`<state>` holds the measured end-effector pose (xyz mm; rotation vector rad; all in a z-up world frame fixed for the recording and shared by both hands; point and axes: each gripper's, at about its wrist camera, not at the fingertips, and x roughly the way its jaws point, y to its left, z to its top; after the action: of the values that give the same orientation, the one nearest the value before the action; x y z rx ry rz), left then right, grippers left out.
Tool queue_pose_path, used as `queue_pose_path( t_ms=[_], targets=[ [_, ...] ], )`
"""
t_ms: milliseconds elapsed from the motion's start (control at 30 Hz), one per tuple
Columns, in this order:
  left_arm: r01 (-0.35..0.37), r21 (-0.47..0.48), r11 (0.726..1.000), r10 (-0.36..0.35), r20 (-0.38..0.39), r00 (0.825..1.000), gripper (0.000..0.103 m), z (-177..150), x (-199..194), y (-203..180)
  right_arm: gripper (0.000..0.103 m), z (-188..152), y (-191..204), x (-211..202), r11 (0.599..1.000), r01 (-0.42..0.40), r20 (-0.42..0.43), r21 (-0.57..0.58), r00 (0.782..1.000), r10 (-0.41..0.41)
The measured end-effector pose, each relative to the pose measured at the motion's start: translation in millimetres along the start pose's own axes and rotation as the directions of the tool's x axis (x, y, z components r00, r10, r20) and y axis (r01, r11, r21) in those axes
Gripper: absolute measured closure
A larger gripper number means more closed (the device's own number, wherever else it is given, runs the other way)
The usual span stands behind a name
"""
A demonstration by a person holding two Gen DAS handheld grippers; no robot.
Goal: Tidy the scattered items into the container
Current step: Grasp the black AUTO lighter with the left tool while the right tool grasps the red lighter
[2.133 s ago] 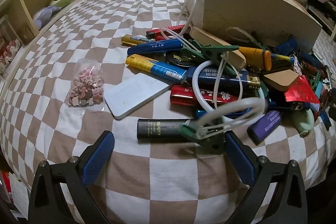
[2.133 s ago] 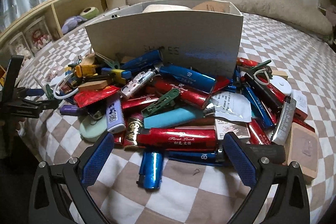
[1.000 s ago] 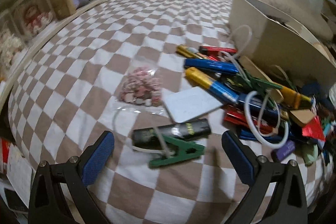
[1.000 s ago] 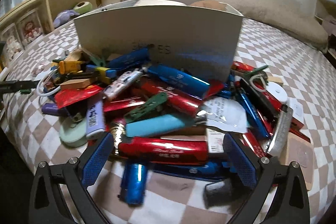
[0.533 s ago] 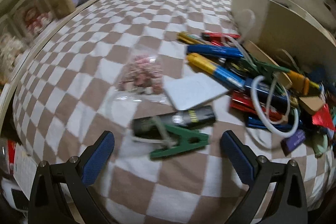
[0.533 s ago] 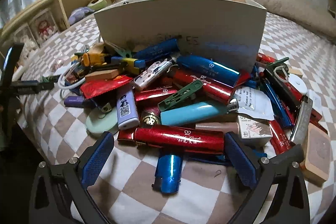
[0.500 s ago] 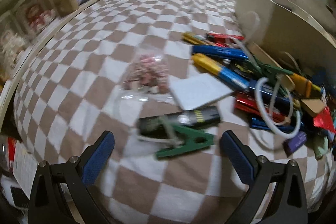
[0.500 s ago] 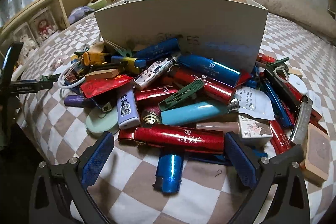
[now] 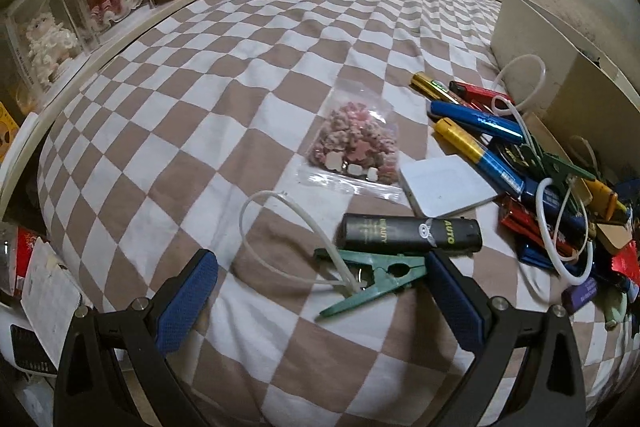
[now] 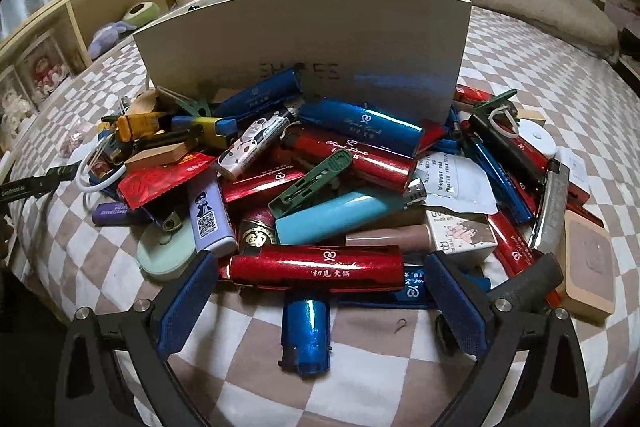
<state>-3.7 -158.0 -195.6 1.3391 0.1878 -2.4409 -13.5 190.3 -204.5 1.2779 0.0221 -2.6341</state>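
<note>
A green clip (image 9: 370, 277) and black lighter (image 9: 410, 235) lie on the brown-and-white checked bedspread (image 9: 240, 75).

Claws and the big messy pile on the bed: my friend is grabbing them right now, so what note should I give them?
Left claw: open, low over the bed, with the green clip and its white loop lying between the fingers, not gripped.
Right claw: closing around the red lighter at the front of the pile; the pads are not on it yet.
The box stands behind the pile, with a few things showing over its rim.
Left to do: nearly everything, including the black lighter, the bead bag, the white card and the heap of lighters and clips.
</note>
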Motion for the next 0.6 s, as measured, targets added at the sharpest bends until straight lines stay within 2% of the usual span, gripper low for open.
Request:
queue_pose_path(
  t_ms=[33,367,600],
  targets=[
    [-0.006,-0.002,1.0,0.006,0.001,1.0,0.0,0,0,1,0.02,0,-1,-1,1.0,0.003,0.002,-0.001,1.0,-0.003],
    [-0.069,-0.084,0.994,0.07,0.012,0.997,0.0,9,2,28,0.02,-1,1,-3,1.0,0.001,-0.002,-0.016,1.0,-0.001],
    [-0.132,-0.068,0.989,0.135,0.043,0.99,0.0,23,7,34,0.02,-2,7,-4,1.0,-0.007,-0.004,-0.025,1.0,0.006]
  ],
)
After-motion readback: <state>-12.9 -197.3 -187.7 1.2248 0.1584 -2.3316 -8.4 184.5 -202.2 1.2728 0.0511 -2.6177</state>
